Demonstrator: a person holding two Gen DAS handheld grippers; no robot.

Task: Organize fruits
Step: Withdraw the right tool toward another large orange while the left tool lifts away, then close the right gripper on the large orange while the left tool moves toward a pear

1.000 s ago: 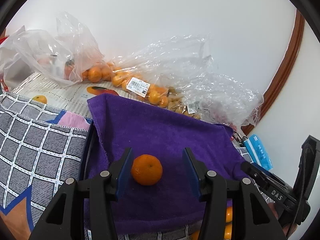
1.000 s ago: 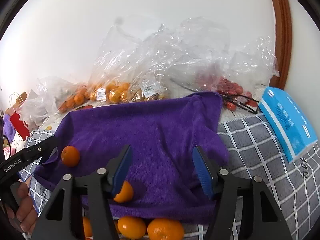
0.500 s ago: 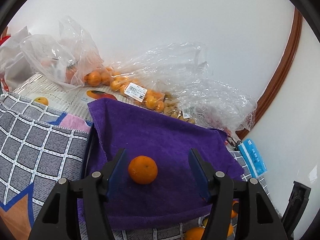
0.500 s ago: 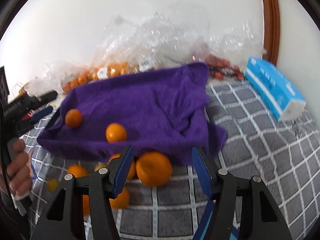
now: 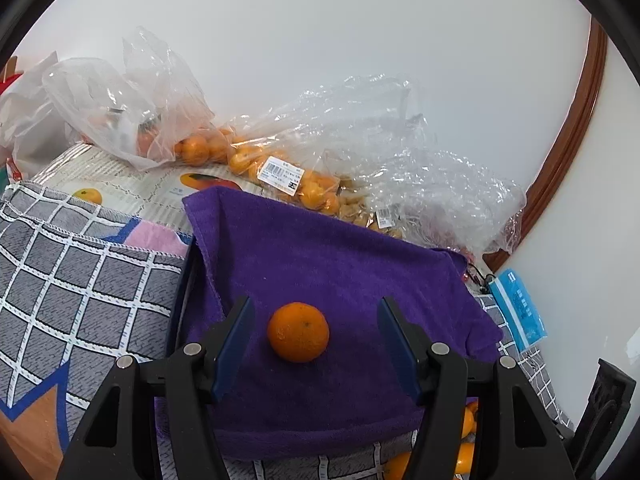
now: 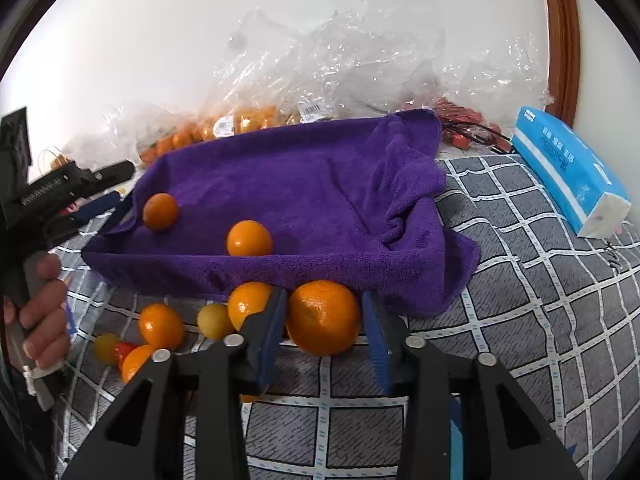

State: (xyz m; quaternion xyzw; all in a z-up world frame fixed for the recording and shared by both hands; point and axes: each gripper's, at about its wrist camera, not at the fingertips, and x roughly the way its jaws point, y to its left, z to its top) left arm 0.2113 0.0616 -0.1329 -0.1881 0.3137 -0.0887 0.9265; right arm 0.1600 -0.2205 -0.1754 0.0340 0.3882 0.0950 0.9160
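A purple towel (image 5: 320, 248) (image 6: 300, 168) is draped over a low tray. In the left wrist view a small orange (image 5: 298, 332) lies on it between the fingers of my left gripper (image 5: 314, 302), which is open and clear of the fruit on both sides. In the right wrist view my right gripper (image 6: 323, 296) is closing its jaws on a large orange (image 6: 323, 318) at the towel's front edge, with both blue pads against it. Two small oranges (image 6: 160, 212) (image 6: 249, 238) rest on the towel. A hand (image 6: 36, 312) holds the left gripper's handle at far left.
Several loose oranges (image 6: 161, 326) and small yellow fruits (image 6: 214, 320) lie on the grey checked cloth (image 6: 520, 320) left of the right gripper. Clear plastic bags of oranges (image 5: 280, 168) line the wall. A blue tissue pack (image 6: 568, 172) lies at right, red fruits (image 6: 460, 116) behind the towel.
The right gripper dropped toward the towel's front edge and narrowed its jaws around the large orange. The left gripper's jaws widened away from the small orange, which stayed on the towel.
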